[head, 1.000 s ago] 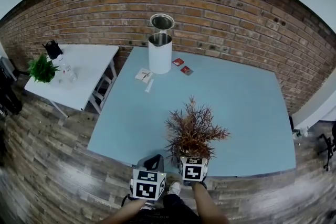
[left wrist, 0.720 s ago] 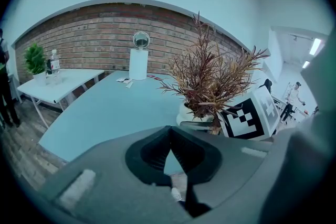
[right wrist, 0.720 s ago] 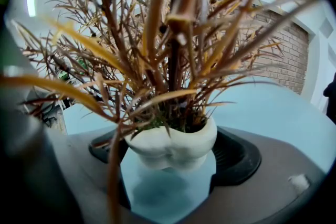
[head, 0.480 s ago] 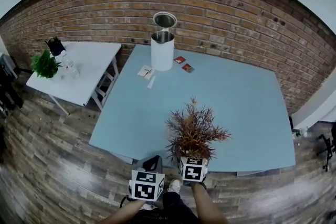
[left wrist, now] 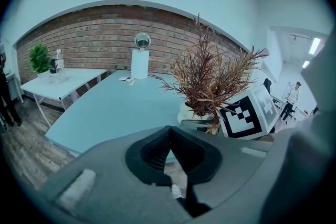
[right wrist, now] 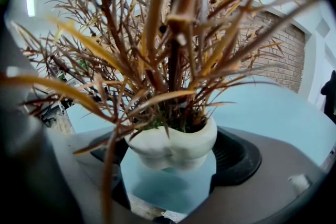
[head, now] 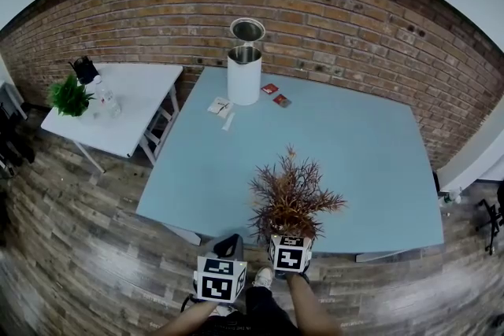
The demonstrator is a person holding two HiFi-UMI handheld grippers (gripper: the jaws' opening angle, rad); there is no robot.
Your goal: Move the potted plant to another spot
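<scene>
Nearest of all, the left gripper [left wrist: 170,136] hangs off the near edge of the light blue tabletop [head: 354,161], over the wooden floor [head: 94,264]. Its jaws are pressed together at the tips and hold nothing.

Just to its right and a little farther in, the right gripper [right wrist: 174,157] has the potted plant [head: 293,201]. The small rounded white pot [right wrist: 181,139] sits squarely between the two jaws, which close against its left and right sides. The dry reddish-brown fronds stand straight up from the pot, so the long axis is upright and the load is top-heavy. The pot seems to hang slightly clear of the tabletop at the near edge, with its shadow below it.

The right gripper therefore does the carrying, and the bare tabletop lies beyond the jaws, toward the far side and both flanks. At the far left edge stand a white cylindrical bin [head: 243,76] and two small red packets [head: 276,95], well apart from the plant.
</scene>
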